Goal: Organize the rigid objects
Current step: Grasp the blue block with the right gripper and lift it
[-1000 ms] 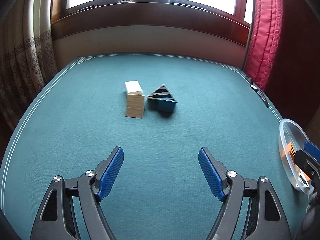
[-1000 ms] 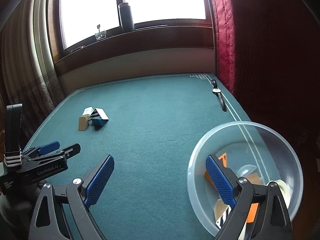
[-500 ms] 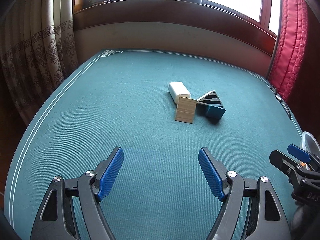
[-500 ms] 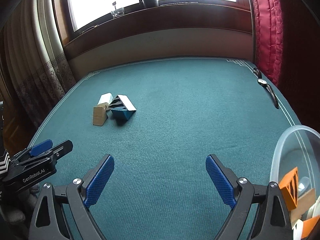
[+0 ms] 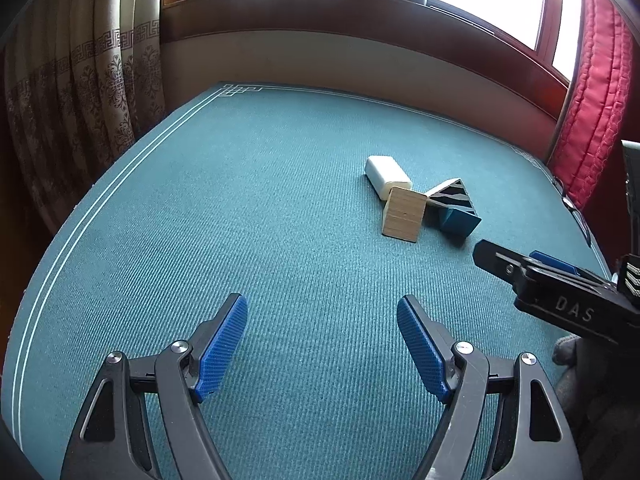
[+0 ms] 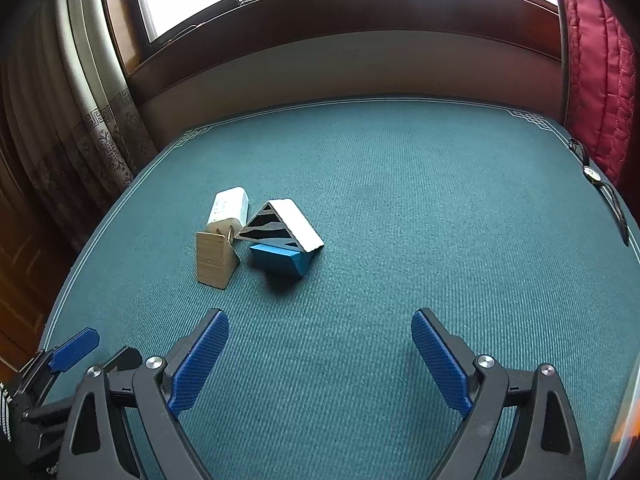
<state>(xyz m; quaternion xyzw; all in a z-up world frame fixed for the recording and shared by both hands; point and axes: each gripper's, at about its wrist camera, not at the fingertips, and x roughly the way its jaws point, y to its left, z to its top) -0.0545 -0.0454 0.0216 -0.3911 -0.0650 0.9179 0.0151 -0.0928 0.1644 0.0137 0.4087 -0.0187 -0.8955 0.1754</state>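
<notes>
Three small objects lie huddled on the green table cloth [image 5: 260, 220]: a white plug-like block [image 5: 387, 176] [image 6: 229, 210], a wooden wedge [image 5: 404, 220] [image 6: 214, 258], and a blue prism with a black-and-white striped face [image 5: 454, 210] [image 6: 284, 242]. My left gripper [image 5: 322, 344] is open and empty, short of them and to their left. My right gripper [image 6: 320, 360] is open and empty, just short of them and slightly to the right. The right gripper also shows at the right edge of the left wrist view [image 5: 560, 288].
A wristwatch [image 6: 600, 196] lies at the table's far right edge by the red curtain [image 6: 600, 68]. The clear bowl's rim [image 6: 624, 420] peeks in at the bottom right. Patterned curtains [image 5: 80, 100] hang to the left. A wall and window sill run behind the table.
Both grippers have swung left, so the bowl has slid out of the right view and the three objects sit nearer the right gripper. Both stay open.
</notes>
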